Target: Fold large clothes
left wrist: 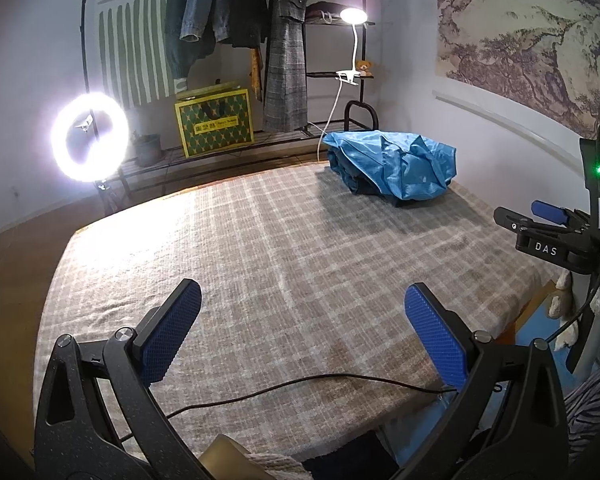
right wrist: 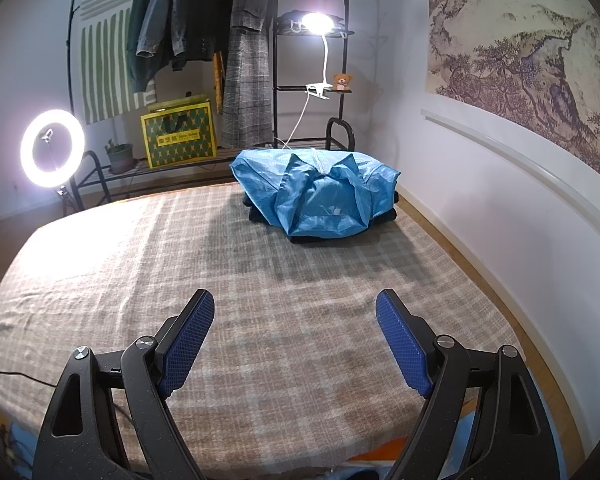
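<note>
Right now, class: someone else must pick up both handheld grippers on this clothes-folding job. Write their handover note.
Left gripper: open, empty, above the checked beige bedcover.
Right gripper: open, empty, above the same cover.
Shiny blue jacket: at the far end of the cover near the wall, bundled loosely on top of dark folded clothes, untouched by either gripper.
Done: the dark pile looks folded.
Left: the blue jacket looks loosely bundled, so probably spread and fold it. A black cable crosses the near edge; mind it.
</note>
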The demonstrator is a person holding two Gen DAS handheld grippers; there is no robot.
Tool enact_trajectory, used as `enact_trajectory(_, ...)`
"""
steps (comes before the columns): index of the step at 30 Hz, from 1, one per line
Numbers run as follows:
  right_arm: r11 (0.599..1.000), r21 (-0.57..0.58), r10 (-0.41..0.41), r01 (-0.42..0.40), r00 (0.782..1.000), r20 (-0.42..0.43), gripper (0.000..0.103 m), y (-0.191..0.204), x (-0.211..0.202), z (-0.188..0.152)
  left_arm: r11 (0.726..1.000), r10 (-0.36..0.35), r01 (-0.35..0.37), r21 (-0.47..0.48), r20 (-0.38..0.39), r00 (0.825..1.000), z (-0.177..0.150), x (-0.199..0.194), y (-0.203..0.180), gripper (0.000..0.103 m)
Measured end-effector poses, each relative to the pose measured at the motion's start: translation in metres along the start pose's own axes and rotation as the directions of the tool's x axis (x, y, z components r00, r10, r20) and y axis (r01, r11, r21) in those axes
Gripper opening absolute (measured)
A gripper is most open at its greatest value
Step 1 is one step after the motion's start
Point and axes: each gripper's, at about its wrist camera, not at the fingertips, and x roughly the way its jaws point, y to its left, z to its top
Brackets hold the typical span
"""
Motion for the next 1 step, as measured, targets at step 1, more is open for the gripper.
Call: enact_trajectory(1,1.000,-0.001,0.000,0.000,1.000,0.000,0.083,0.0001,0.0006,0.0007,1.000,0.001,-0.001,0.000,0.002,1.000,0.0002,0.0004,-0.0010,0.103)
